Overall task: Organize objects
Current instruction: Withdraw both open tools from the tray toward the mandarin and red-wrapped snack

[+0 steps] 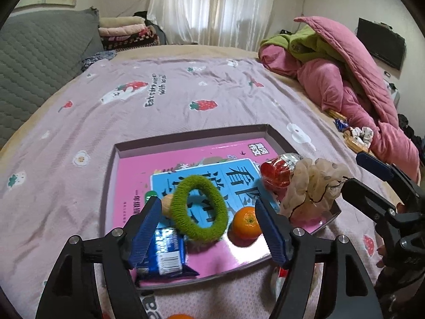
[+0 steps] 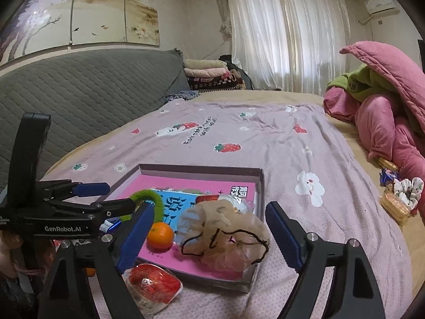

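A shallow grey box [image 1: 191,133] [image 2: 261,183] lies on the bed with a pink and blue book [image 1: 132,180] [image 2: 186,183] inside. On the book lie a green hair scrunchie [image 1: 198,208] [image 2: 156,199], an orange [image 1: 245,223] [image 2: 160,235], a blue snack packet [image 1: 166,255], a red-filled clear packet [image 1: 276,171] and a beige dotted scrunchie [image 1: 310,188] [image 2: 225,236]. My left gripper [image 1: 209,228] is open, low over the green scrunchie. My right gripper [image 2: 209,236] is open, around the beige scrunchie at the box's near corner.
A second red packet [image 2: 151,285] lies on the sheet in front of the box. More snacks and a white scrunchie [image 2: 406,191] lie at the right by a heap of pink and green quilts [image 2: 385,111]. A grey headboard [image 2: 79,98] bounds the left.
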A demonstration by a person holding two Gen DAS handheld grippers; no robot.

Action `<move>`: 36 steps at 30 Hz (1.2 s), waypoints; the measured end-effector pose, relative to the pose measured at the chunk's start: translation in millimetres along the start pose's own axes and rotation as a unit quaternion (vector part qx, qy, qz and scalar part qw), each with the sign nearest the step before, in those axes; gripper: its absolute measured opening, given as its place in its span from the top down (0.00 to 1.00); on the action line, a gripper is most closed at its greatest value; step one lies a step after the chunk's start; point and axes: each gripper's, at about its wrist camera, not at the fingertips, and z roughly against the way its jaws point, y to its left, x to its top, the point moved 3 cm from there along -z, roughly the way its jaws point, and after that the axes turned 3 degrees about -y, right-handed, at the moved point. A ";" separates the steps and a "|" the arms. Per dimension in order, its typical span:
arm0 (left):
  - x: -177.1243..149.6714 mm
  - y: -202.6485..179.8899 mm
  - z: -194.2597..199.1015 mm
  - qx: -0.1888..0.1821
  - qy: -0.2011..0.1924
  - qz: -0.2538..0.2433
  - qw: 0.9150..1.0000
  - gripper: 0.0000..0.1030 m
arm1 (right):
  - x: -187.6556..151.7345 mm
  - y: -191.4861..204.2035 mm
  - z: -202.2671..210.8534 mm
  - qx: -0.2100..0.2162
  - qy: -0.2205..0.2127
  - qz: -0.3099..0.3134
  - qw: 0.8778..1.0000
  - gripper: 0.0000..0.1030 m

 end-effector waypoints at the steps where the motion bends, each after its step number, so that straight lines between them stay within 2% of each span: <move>1: -0.2 1.9 3.5 0.002 -0.003 0.001 1.000 0.28 | 0.6 1.5 1.4 0.002 -0.001 0.002 1.000 0.16; 5: -3.5 11.4 16.3 0.010 -0.008 0.009 1.000 0.27 | 1.7 5.1 3.9 0.005 -0.005 0.005 1.000 0.13; 15: -21.2 34.9 46.3 0.032 -0.021 0.027 0.999 0.26 | 0.2 17.5 13.5 0.006 -0.011 -0.001 1.000 0.13; 28: -33.4 31.7 62.8 0.057 -0.036 0.014 0.998 0.26 | -10.1 28.4 31.4 -0.010 -0.024 -0.016 1.000 0.12; 36: -39.8 31.1 71.6 0.051 -0.040 0.021 0.998 0.26 | -15.1 36.8 40.8 -0.023 -0.031 -0.015 0.999 0.12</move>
